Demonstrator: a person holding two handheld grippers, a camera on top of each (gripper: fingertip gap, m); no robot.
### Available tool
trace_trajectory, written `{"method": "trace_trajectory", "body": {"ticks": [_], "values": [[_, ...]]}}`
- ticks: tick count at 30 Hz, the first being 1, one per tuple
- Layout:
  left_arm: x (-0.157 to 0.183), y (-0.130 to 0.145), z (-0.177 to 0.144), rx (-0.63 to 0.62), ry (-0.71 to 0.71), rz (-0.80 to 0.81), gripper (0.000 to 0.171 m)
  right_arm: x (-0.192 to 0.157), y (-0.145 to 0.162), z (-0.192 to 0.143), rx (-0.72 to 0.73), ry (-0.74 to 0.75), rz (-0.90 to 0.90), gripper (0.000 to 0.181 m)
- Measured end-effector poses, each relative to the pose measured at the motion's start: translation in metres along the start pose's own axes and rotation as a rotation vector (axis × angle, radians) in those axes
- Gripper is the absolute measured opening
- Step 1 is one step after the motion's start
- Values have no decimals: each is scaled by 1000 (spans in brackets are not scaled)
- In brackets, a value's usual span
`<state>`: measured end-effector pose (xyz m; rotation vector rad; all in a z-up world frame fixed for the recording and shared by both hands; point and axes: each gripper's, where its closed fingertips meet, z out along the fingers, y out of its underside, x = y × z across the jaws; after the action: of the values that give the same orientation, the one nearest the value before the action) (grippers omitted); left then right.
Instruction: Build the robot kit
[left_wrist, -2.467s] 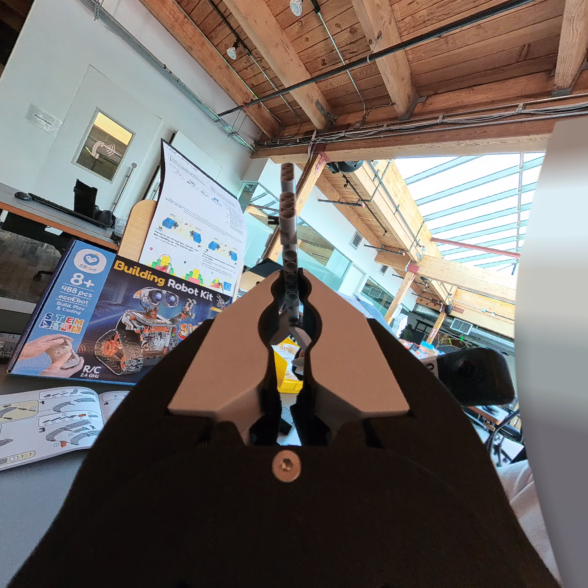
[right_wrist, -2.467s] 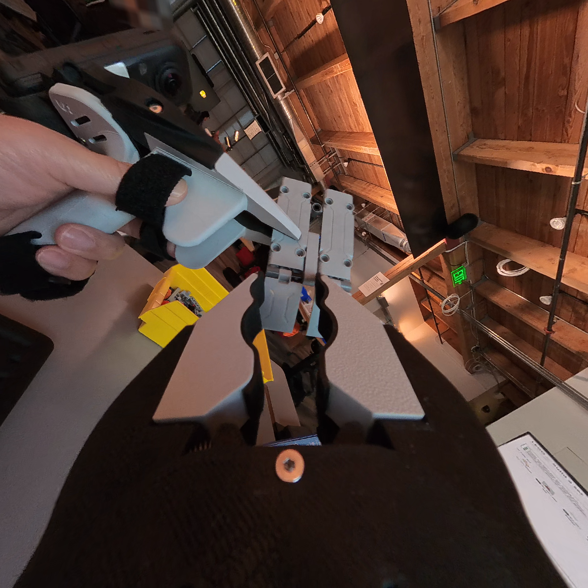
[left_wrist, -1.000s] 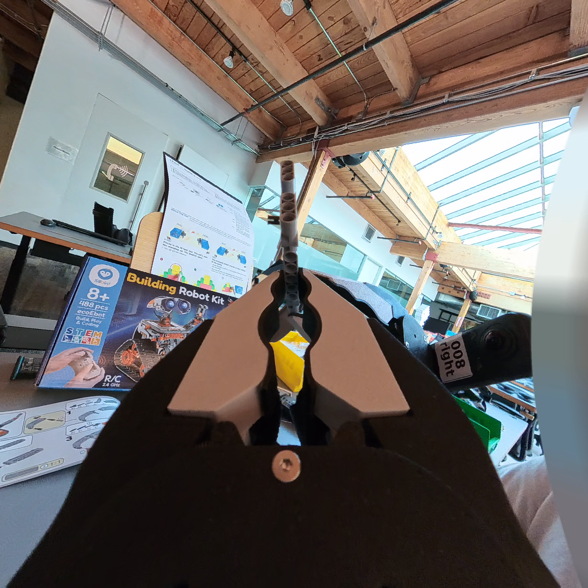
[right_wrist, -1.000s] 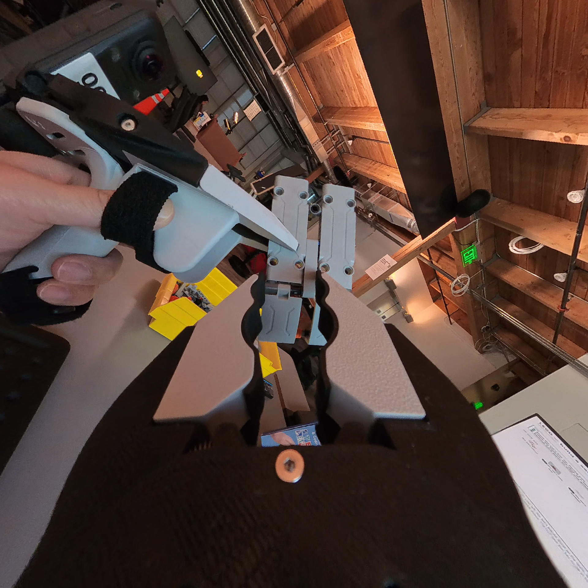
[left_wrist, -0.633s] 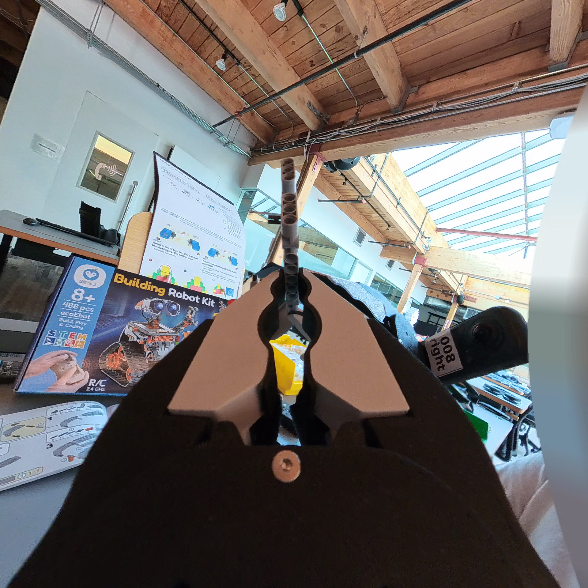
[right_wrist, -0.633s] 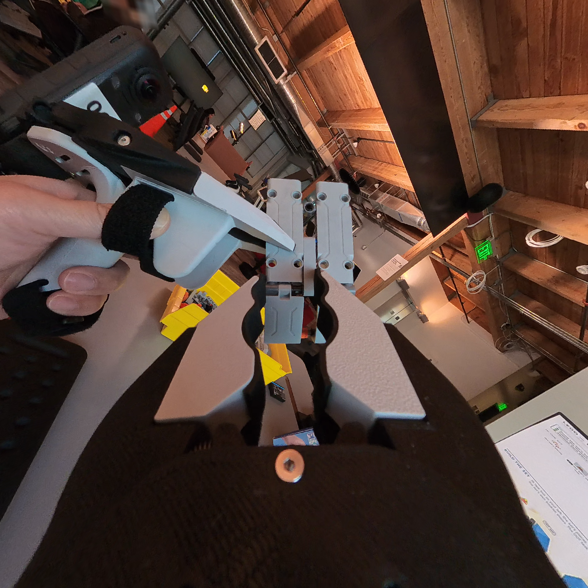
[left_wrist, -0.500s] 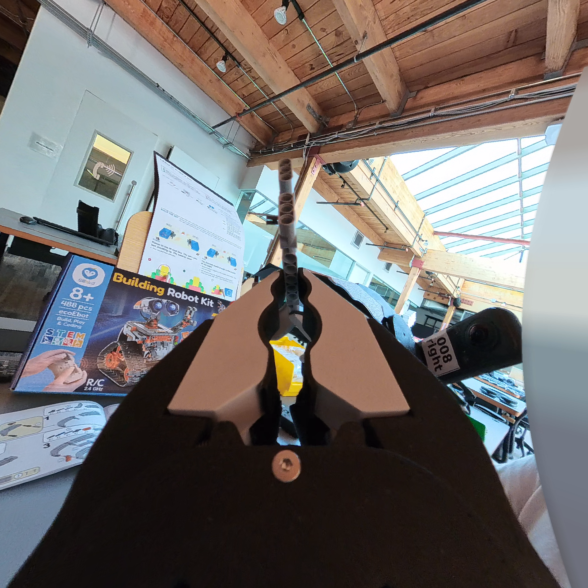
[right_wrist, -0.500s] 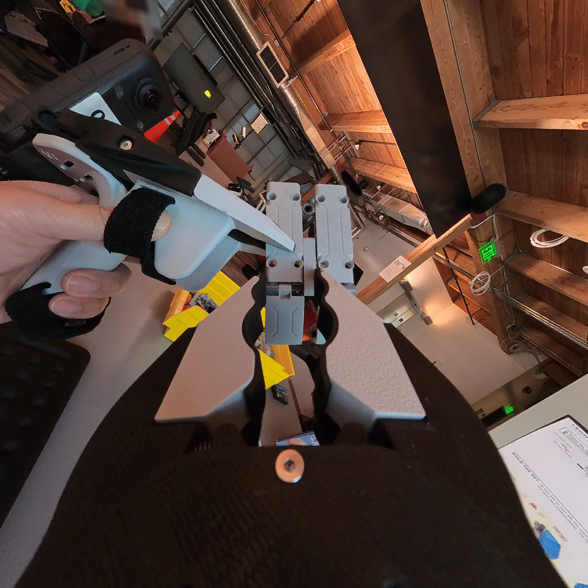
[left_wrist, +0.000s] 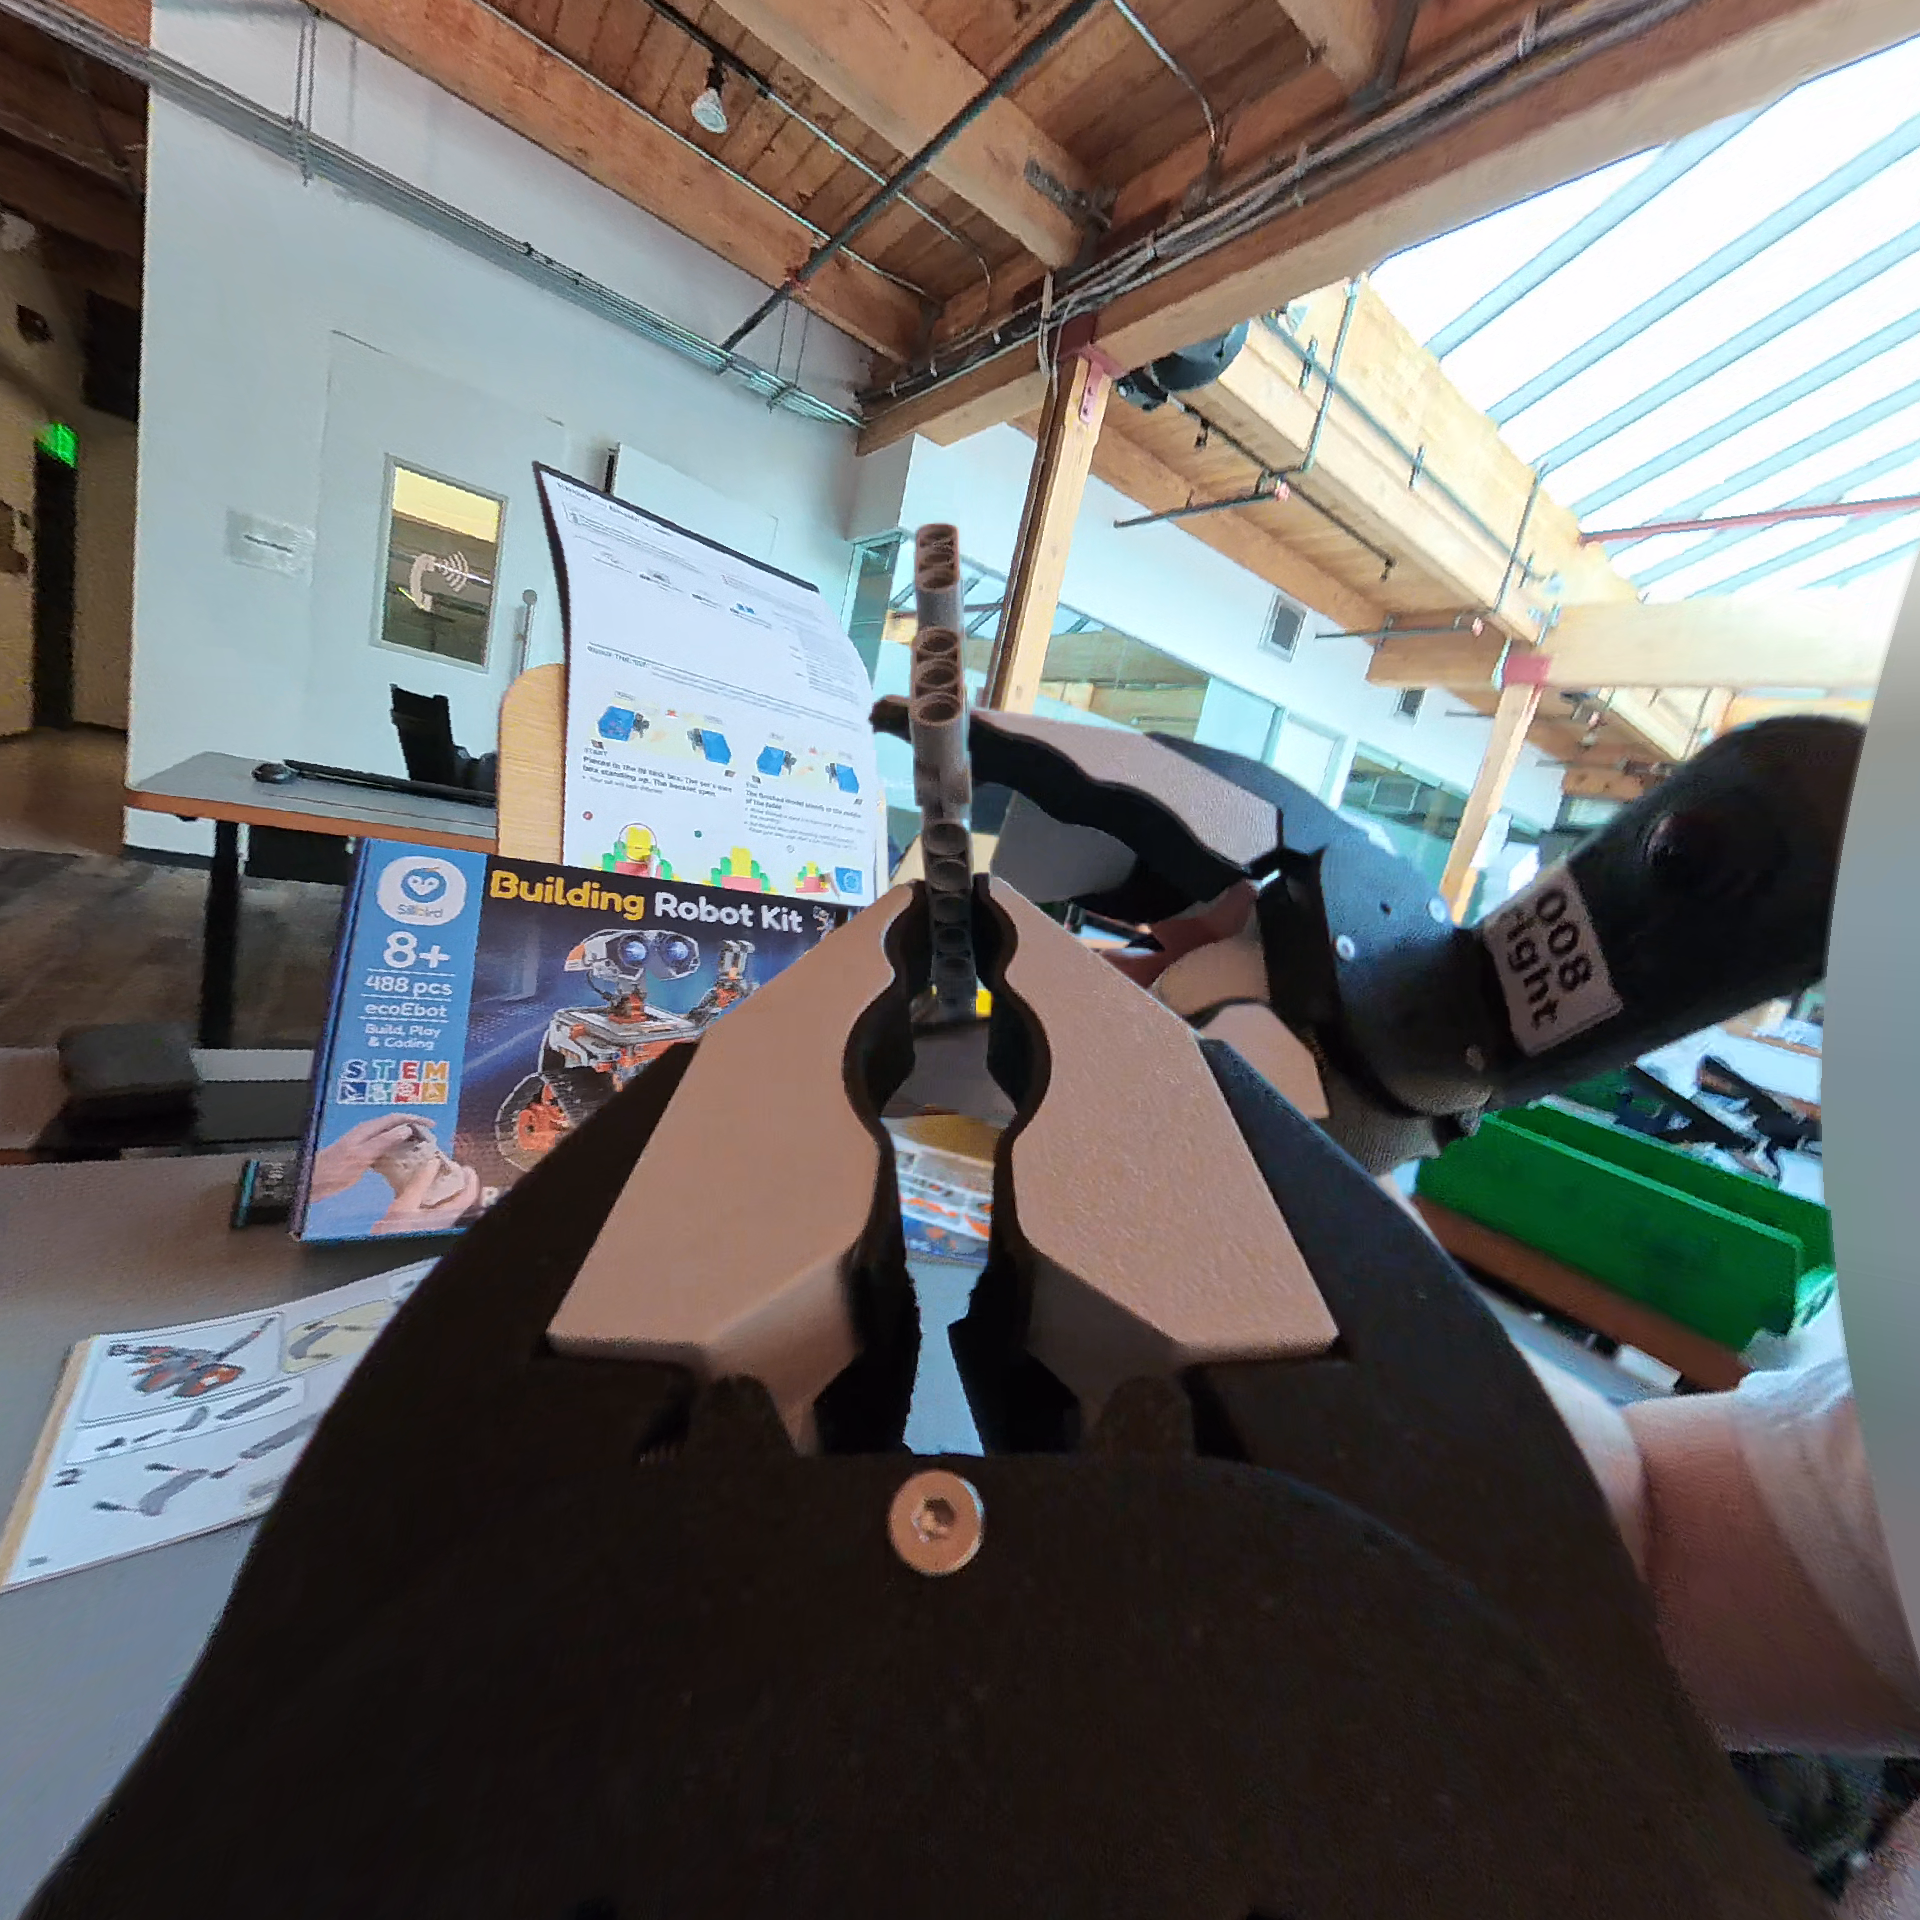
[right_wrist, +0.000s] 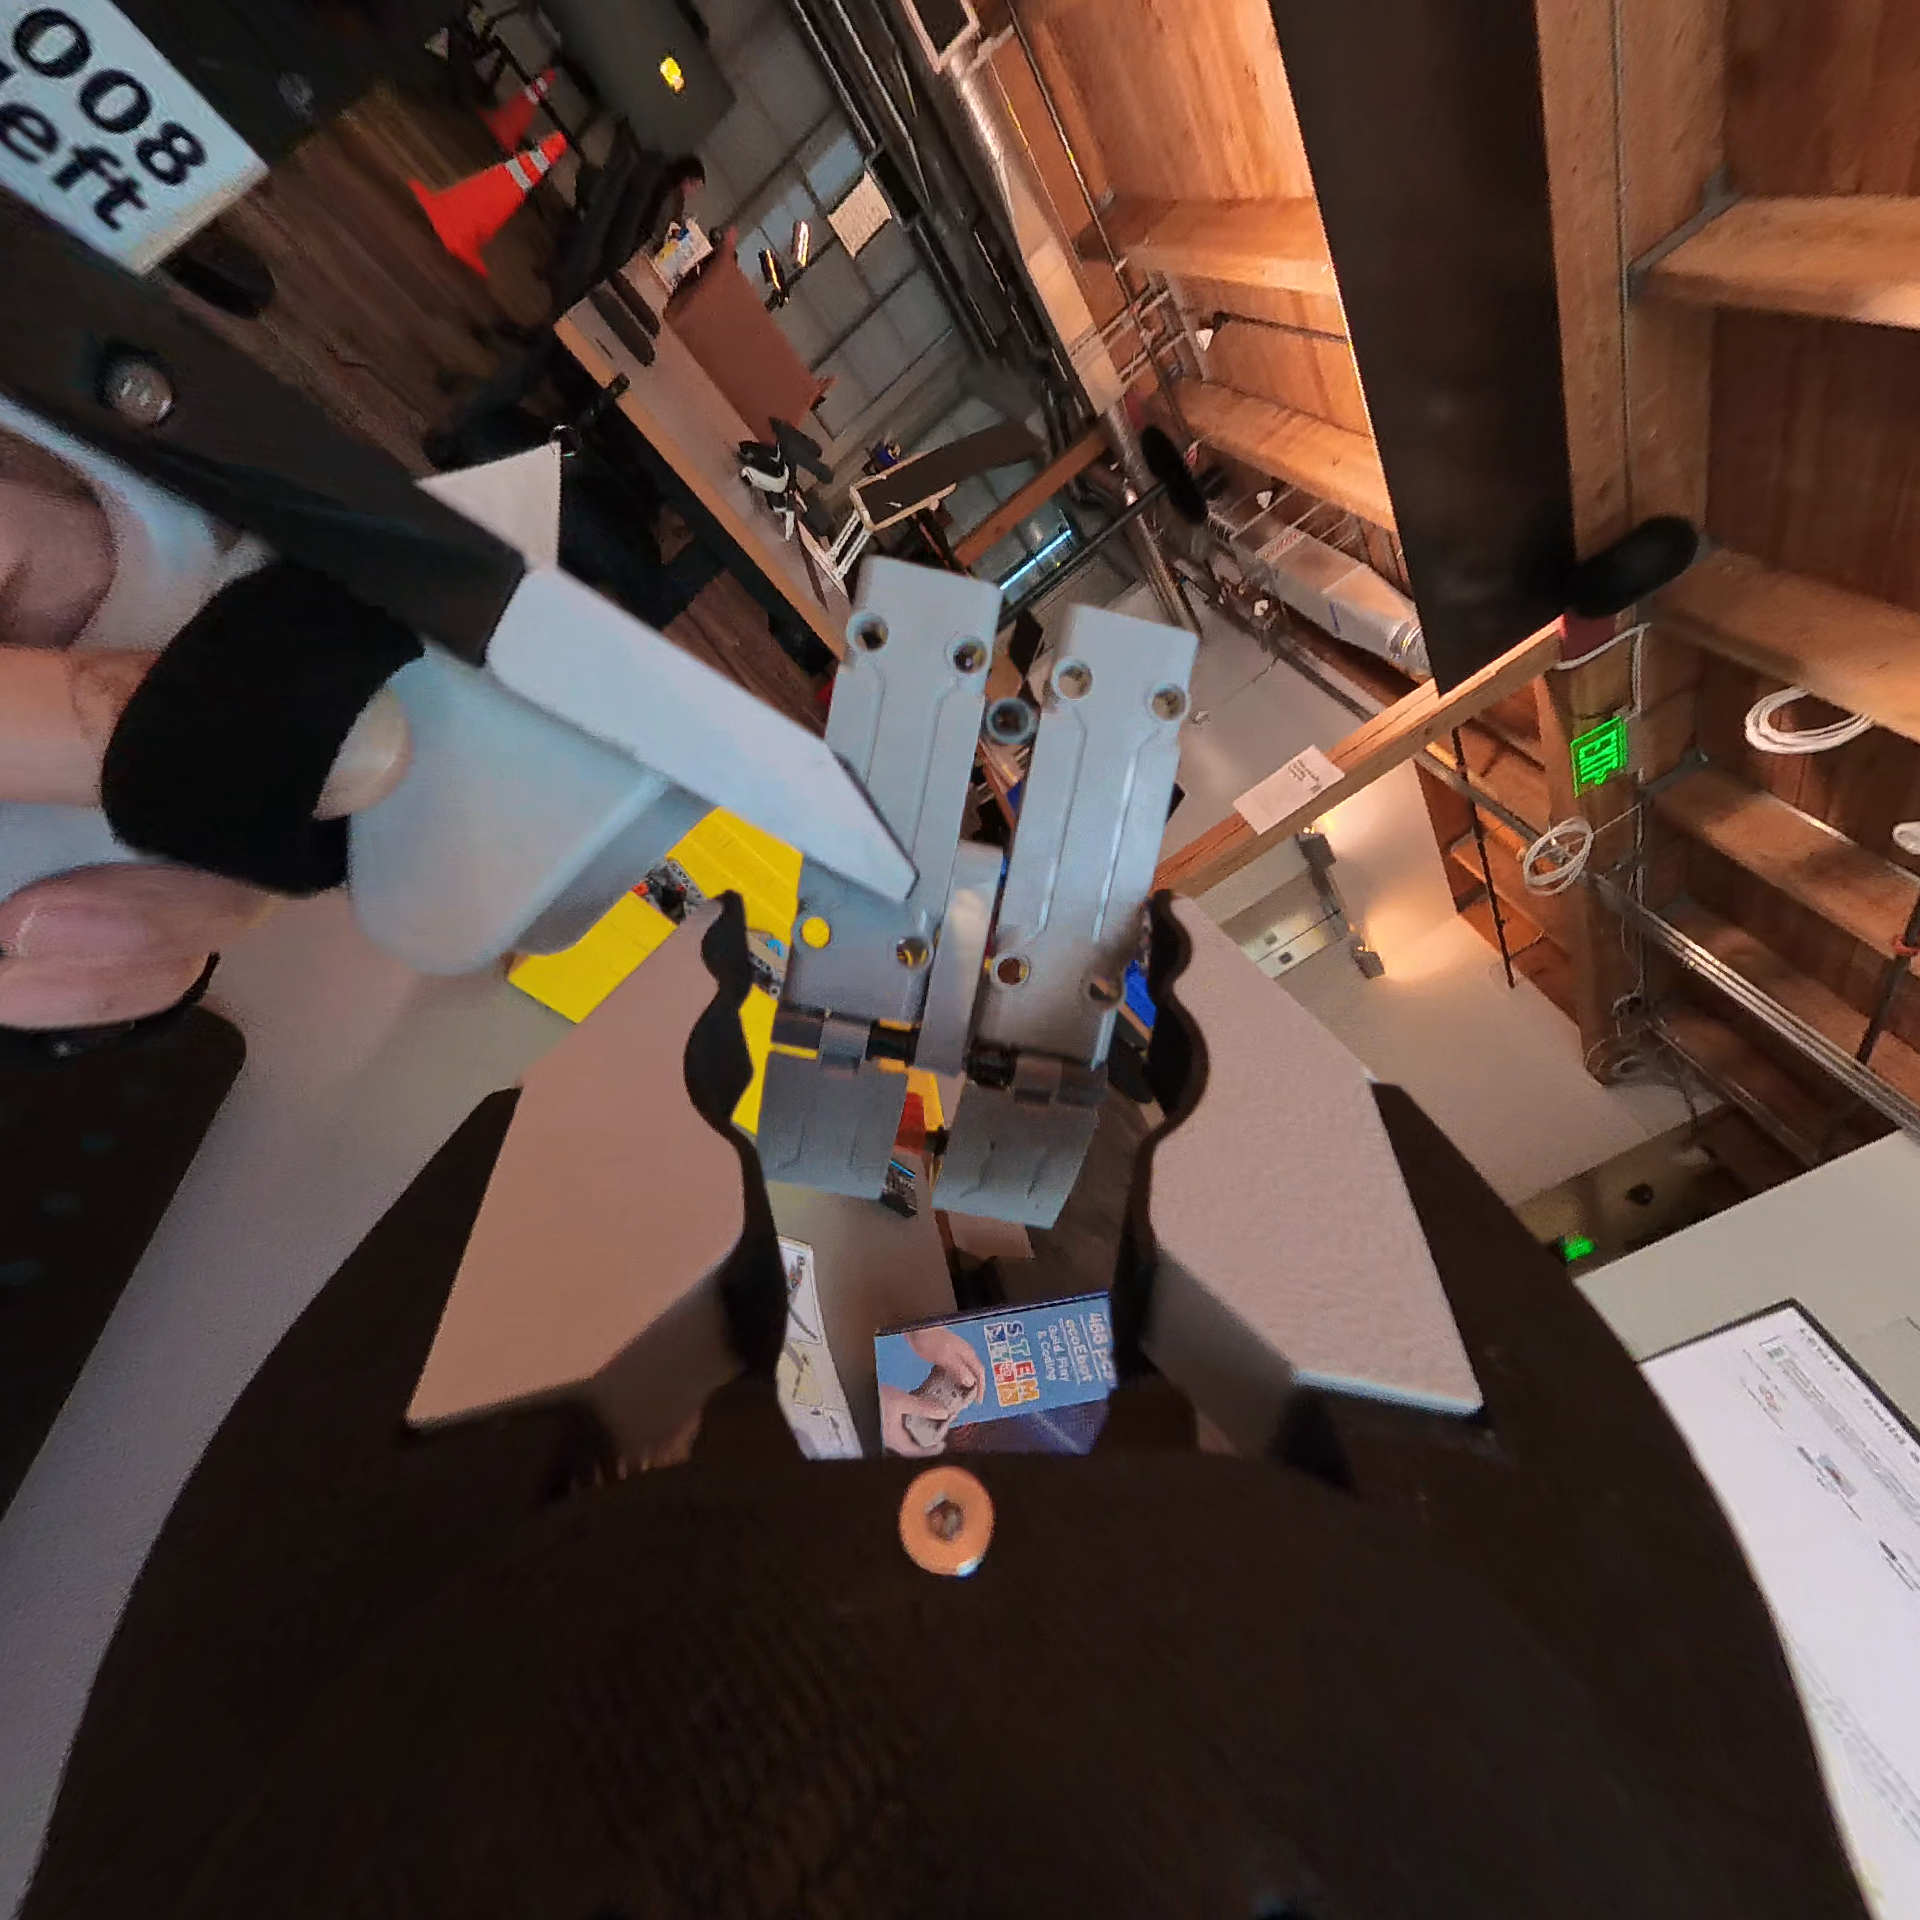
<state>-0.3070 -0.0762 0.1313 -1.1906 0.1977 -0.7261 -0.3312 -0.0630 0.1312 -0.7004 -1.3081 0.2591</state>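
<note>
Grey plastic fills the near field of both views. The left gripper (left_wrist: 940, 925) is clamped tight on a slim grey perforated beam (left_wrist: 938, 727) that stands upright out of its tips, holes running up its length. The right gripper (right_wrist: 940, 935) stands wide apart around a grey hinged panel assembly (right_wrist: 997, 831); its fingers (right_wrist: 1262, 1143) flank the two panels, and whether they touch the panels cannot be told. In the right wrist view the left gripper's pale tip (right_wrist: 831, 831) touches the left panel, with a hand (right_wrist: 94, 748) on its handle.

Just behind, on the grey worktop (left_wrist: 125, 1226), lies an open instruction booklet (left_wrist: 177, 1413). Beyond it stands a blue robot kit box (left_wrist: 499, 1029), with a printed white sheet (left_wrist: 717, 707) propped upright behind. A green bin (left_wrist: 1621, 1216) sits to the right, and a yellow bin (right_wrist: 623, 935) shows past the left gripper. Farther off are a dark desk (left_wrist: 312, 800), white walls and a timber ceiling (left_wrist: 831, 125).
</note>
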Motion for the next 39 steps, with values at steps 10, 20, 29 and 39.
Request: {"method": "trace_trajectory", "body": {"ticks": [10, 20, 29, 39], "values": [[-1, 11, 1, -24, 15, -39, 5, -1, 4, 0, -7, -2, 56, 66], [-10, 21, -3, -74, -19, -39, 5, -11, 14, 5, -29, -29, 54, 66], [-24, -1, -32, -241, 71, 120, 61, -18, 28, -7, -22, -283, 150, 67], [38, 5, -24, -449, 277, 774, 95, -48, -12, -46, 216, -585, 178, 67]]}}
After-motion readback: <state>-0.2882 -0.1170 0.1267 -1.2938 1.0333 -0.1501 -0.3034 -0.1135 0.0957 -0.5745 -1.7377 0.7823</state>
